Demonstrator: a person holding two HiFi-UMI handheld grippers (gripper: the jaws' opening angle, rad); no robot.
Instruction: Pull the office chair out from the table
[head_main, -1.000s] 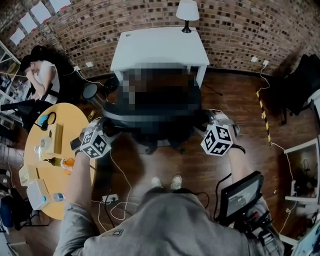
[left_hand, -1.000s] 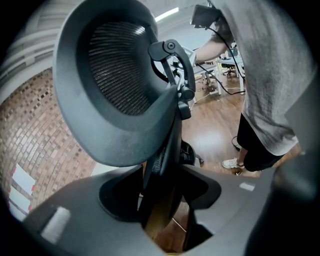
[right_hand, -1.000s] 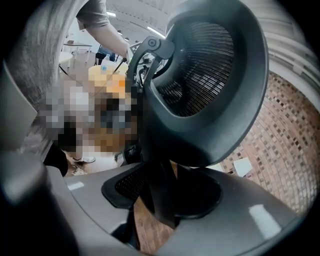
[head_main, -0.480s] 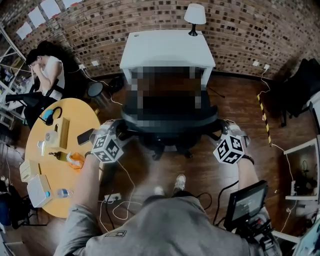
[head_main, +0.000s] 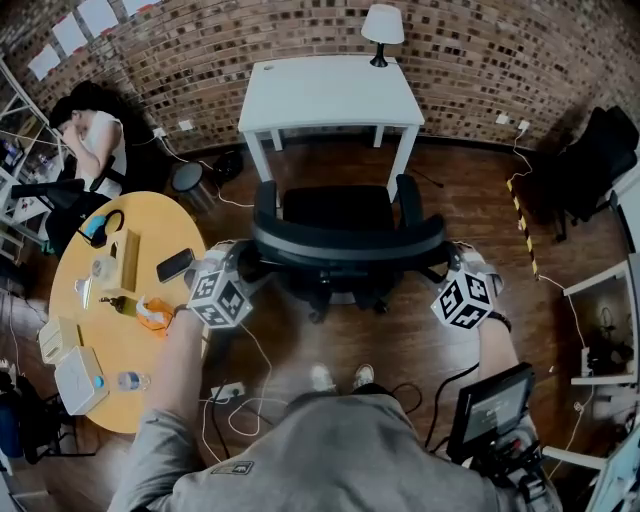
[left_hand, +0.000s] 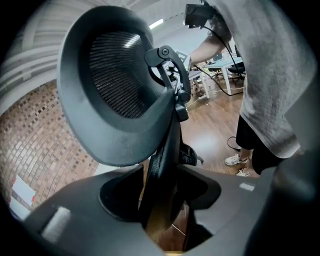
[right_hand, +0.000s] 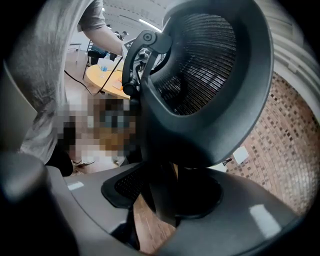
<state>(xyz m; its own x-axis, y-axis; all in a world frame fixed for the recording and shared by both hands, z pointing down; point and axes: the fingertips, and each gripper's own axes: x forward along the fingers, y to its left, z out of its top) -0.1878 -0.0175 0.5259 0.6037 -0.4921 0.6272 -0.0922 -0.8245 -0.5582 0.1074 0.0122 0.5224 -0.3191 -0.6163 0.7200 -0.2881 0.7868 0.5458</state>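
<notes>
2 pairs of tongs are clamped on the office chair (head_main: 335, 235), 1 at each end of its curved backrest (head_main: 345, 243). The left tongs (head_main: 243, 265) hold the left end and the right tongs (head_main: 447, 268) hold the right end. In the left gripper view the dark rim of the backrest (left_hand: 165, 150) runs straight down between the jaws, which stand fairly wide but are closed against it. The right gripper view shows the same grip on the opposite rim (right_hand: 160, 195). Neither pair of tongs holds anything else.

Most of the pull looks done. In the head view the seat (head_main: 335, 208) lies on the near side of the white desk (head_main: 330, 95), and a strip of wood floor (head_main: 330, 160) shows between the desk's front edge and the seat. Both armrests appear to sit just at or past the desk's 2 front legs, so the chair no longer seems tucked underneath. The backrest faces the person, whose shoes (head_main: 338, 377) stand a short way behind the chair's base.

What is left seems small: perhaps a little more rolling toward the person if a wider gap is wanted, then letting go with both tongs. Loose cables (head_main: 235, 400) lie on the floor near the person's feet and could catch a caster if the chair travels much further back.
</notes>
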